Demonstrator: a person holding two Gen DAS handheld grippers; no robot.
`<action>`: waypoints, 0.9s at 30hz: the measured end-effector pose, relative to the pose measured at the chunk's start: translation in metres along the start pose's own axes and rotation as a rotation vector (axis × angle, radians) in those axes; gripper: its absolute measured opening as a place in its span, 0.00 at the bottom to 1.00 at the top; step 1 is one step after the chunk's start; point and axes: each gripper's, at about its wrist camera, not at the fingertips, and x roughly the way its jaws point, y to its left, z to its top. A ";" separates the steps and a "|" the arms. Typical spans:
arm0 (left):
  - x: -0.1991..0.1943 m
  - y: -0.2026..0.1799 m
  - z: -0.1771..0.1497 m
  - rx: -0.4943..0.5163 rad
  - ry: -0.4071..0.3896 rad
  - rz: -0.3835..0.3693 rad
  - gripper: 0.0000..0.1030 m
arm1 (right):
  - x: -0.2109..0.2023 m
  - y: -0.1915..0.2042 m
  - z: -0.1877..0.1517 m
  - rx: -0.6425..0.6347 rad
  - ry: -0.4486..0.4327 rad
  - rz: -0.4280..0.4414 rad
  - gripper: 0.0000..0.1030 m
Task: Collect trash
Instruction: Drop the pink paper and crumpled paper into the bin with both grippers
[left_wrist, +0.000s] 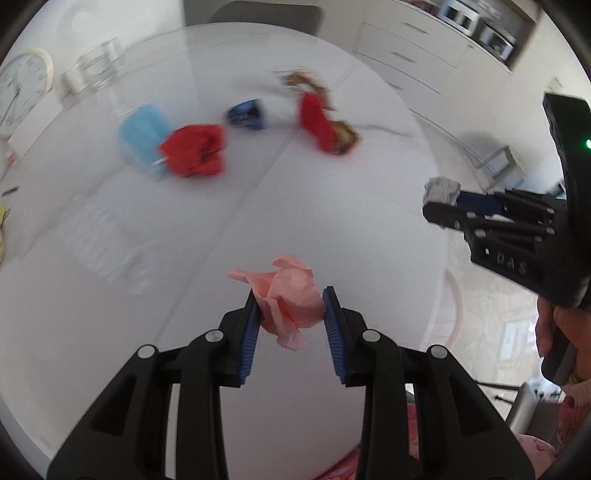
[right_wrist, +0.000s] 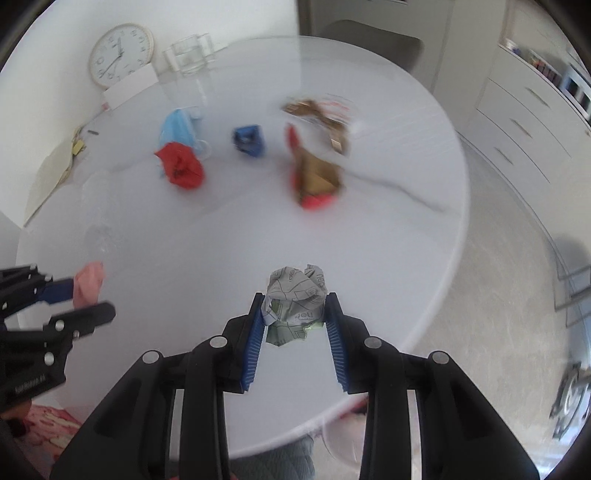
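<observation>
My left gripper is shut on a crumpled pink paper and holds it above the near part of the round white table. My right gripper is shut on a crumpled grey printed paper ball, also above the table's near edge. In the left wrist view the right gripper shows at the right with the grey ball. In the right wrist view the left gripper shows at the left with the pink paper. More trash lies farther back: a red crumpled paper, a blue mask, a blue wrapper, a red-and-brown wrapper.
A clear plastic bottle lies on the table's left side. A wall clock, a white card and glass cups stand at the back. A chair stands behind the table. White drawers are at the right.
</observation>
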 end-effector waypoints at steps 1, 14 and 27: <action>0.001 -0.014 0.003 0.028 0.003 -0.017 0.32 | -0.008 -0.015 -0.014 0.027 0.005 -0.019 0.32; 0.026 -0.179 0.015 0.295 0.074 -0.178 0.32 | -0.014 -0.145 -0.147 0.293 0.110 -0.050 0.37; 0.045 -0.237 0.017 0.340 0.106 -0.148 0.32 | -0.035 -0.191 -0.151 0.273 0.081 -0.207 0.98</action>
